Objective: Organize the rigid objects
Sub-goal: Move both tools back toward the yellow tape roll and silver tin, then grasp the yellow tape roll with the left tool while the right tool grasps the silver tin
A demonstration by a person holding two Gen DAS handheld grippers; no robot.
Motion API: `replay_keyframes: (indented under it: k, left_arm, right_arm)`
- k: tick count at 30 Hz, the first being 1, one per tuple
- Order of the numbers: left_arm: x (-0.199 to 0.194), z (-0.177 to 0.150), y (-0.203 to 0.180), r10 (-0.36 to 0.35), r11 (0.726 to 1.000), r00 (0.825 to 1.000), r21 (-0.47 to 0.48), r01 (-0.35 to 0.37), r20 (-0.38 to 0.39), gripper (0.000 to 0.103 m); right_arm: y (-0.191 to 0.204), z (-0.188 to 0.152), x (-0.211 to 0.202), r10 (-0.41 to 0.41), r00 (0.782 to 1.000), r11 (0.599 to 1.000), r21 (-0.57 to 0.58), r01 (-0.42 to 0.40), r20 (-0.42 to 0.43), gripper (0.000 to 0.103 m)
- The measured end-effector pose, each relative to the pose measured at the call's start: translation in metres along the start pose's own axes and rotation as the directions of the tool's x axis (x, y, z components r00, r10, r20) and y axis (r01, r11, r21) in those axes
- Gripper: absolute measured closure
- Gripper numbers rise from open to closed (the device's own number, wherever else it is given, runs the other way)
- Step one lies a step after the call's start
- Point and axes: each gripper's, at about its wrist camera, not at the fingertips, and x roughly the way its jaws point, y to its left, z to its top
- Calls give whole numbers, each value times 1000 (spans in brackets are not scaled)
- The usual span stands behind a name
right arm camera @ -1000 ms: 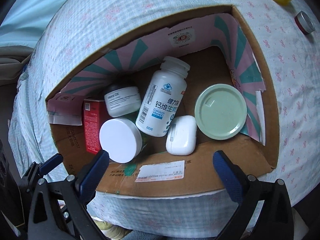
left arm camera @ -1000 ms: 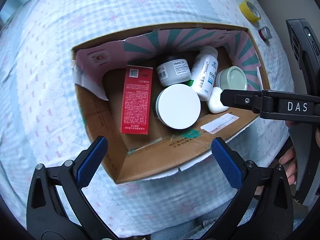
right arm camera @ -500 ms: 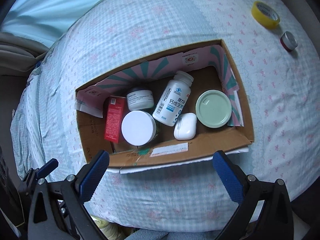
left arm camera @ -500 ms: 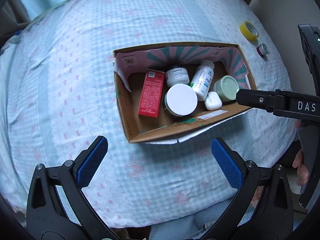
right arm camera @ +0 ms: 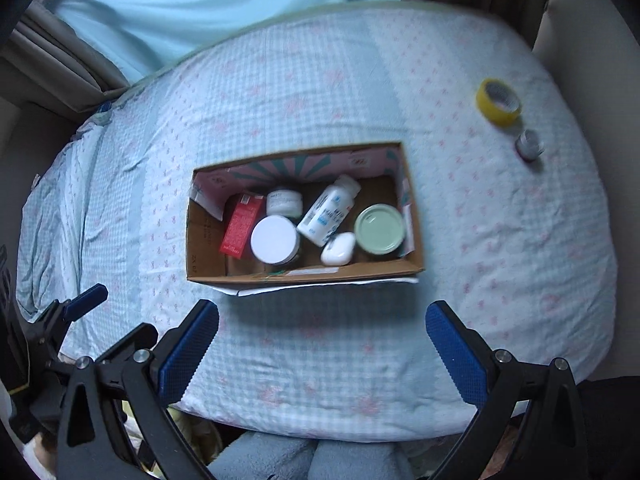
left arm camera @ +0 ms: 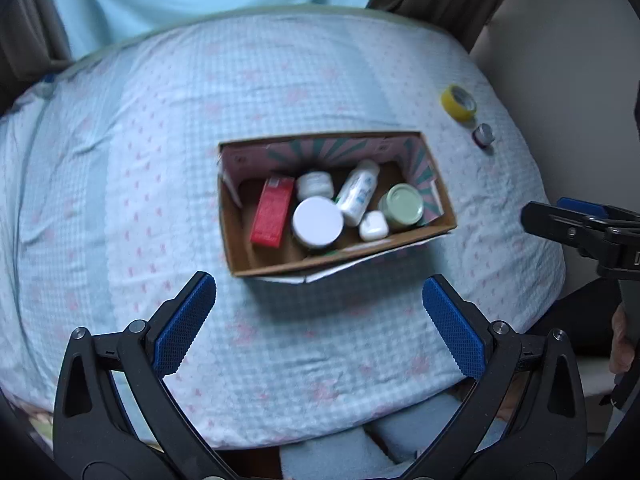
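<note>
A cardboard box (left arm camera: 240, 236) sits on a bed (left arm camera: 140, 160) covered with a pale blue checked sheet dotted with pink, and both pairs of tongs hang above the near side of it, clear of the box. The left tongs (left arm camera: 318, 320) are released, their blue-padded fingers (left arm camera: 184, 320) spread wide with nothing between them. The right tongs (right arm camera: 322, 344) are likewise released and empty, blue pads (right arm camera: 456, 356) well apart.

Inside the box the rigid objects lie packed together. A red carton (right arm camera: 242, 226) lies flat toward the left end, just beside a jar with a white lid (right arm camera: 274, 239). Behind that jar stands a smaller white jar (right arm camera: 284, 202) against the far wall, which is printed in pink with teal rays. A white bottle (right arm camera: 328, 210) lies tilted across the middle, its cap pointing toward the far wall (the label is too blurred to read). A small white case (right arm camera: 339, 248) rests at the bottle's lower end, touching a jar with a pale green lid (right arm camera: 379, 227) at the right end.

Two things lie outside the box, well apart from it toward the far right edge of the bed: a yellow tape roll (right arm camera: 498, 102) and, just nearer, a small round tin (right arm camera: 528, 144).

In the left wrist view the right tongs appear side-on at the right edge (left arm camera: 560, 228), beyond the box's right end. A light blue curtain (right arm camera: 200, 0) hangs behind the bed.
</note>
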Motion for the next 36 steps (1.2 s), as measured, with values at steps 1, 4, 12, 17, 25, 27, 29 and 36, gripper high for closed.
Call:
replay_keyframes:
  k: [1,4,12,17,25,27,29,36]
  left_arm:
    - [-3,3,-7,5,1000,1000,10,-5,14,0]
    - [-12,14,-31,17,999,998,29,-18,55,0]
    - [-14,48,-116,53,997,988,41,-59,147,0]
    - [14,75,-173,109,994,981,-6,-109,160,0]
    - [69,137,-249,109,994,976,5,-112,187,0]
    - [86,155,-265,99,994,978,38,-107,184,0]
    - [110,174,-281,111,989,978,81,-127,178,0]
    - [233,234,-319,51,963,991,257,-82,123,0]
  right_arm:
    - [-6,-2,-12,-12,999,1000,2,12,31,0]
    - [-29,-7,-43,-46,993,999,20,44,112,0]
    - [-115,-5,-85,-174,960,985,36,170,221,0]
    - [-183,10,-92,-153,953,987,-3,159,261,0]
    - [-266,52,-80,-108,941,974,-156,165,322,0]
    - [-282,62,-74,-88,943,973,-174,150,321,0]
    - [-297,73,-66,-65,946,973,-191,131,318,0]
    - [-335,107,-4,-49,950,967,-222,123,310,0]
